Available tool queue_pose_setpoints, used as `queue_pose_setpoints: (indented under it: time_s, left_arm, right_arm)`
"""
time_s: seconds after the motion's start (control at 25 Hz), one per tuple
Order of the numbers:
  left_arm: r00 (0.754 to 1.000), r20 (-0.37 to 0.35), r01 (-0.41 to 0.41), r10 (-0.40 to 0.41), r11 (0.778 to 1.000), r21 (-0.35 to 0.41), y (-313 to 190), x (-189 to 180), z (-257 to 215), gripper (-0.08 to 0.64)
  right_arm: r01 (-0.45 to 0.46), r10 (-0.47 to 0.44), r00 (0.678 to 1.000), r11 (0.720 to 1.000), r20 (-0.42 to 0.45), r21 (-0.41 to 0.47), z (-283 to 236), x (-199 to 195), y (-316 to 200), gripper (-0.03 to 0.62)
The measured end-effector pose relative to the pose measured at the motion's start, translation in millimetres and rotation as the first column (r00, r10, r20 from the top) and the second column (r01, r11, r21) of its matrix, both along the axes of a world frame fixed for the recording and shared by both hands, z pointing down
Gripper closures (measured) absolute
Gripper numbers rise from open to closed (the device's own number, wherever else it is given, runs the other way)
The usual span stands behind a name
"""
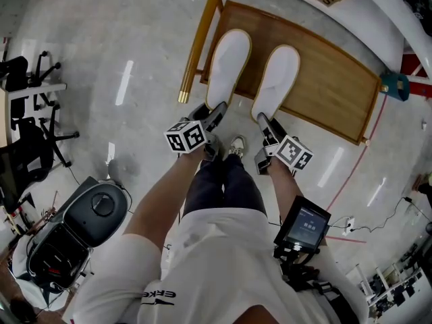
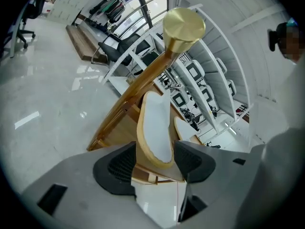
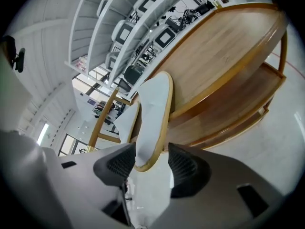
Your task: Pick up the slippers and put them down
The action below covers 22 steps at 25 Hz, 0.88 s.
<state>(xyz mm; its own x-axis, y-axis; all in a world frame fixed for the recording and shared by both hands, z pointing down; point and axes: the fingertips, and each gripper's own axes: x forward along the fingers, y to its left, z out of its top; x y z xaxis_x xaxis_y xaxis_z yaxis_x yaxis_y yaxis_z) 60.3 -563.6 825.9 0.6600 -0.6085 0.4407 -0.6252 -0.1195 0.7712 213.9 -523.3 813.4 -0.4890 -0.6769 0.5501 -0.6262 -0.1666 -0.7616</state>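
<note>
Left tongs [image 1: 214, 115] and right tongs [image 1: 264, 122] gape wide, each astride a slipper's heel without gripping, so the task looks nearly done with only backing off left: left slipper [image 1: 227, 63] and right slipper [image 1: 277, 79] lie side by side on the bench [image 1: 331, 86], long axes parallel, toes pointing away from the person

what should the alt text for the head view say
Two white slippers lie side by side on a low wooden rack, seen from above. The left gripper and right gripper, both open, sit at their heels.
</note>
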Motion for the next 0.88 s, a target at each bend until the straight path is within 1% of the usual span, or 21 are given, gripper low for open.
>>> queue_pose_setpoints:
  time_s: [0.12, 0.16, 0.24, 0.32, 0.6, 0.68, 0.88]
  left_arm:
    - [1.0, -0.005, -0.005, 0.005, 1.0, 0.009, -6, 1, -2, 0.315]
    - [1.0, -0.002, -0.003, 0.003, 1.0, 0.011, -7, 1, -4, 0.333]
    - [1.0, 0.007, 0.002, -0.002, 1.0, 0.016, -10, -1, -5, 0.398]
    - [1.0, 0.013, -0.001, 0.0, 1.0, 0.021, -10, -2, -8, 0.417]
    - [0.999, 0.053, -0.015, 0.012, 0.998, 0.059, -12, 4, -21, 0.513]
    - [0.997, 0.07, -0.024, 0.019, 0.997, 0.075, -12, 7, -27, 0.526]
    - [0.995, 0.097, -0.035, 0.025, 0.994, 0.102, -10, 10, -39, 0.529]
  right_arm:
    - [0.014, -0.014, 1.0, 1.0, 0.019, 0.001, 1, -4, -4, 0.383]
    - [0.02, -0.02, 1.0, 1.0, 0.023, 0.002, 1, -5, -6, 0.383]
    - [0.024, -0.024, 1.0, 1.0, 0.02, 0.005, -1, -5, -8, 0.392]
    - [0.017, -0.017, 1.0, 1.0, 0.011, 0.008, -2, -3, -9, 0.457]
    - [0.026, -0.026, 1.0, 0.999, -0.005, 0.03, -13, 0, -13, 0.536]
    - [0.031, -0.03, 0.999, 0.999, -0.01, 0.04, -18, 0, -15, 0.555]
    - [0.054, -0.053, 0.998, 0.997, -0.026, 0.053, -28, 0, -15, 0.56]
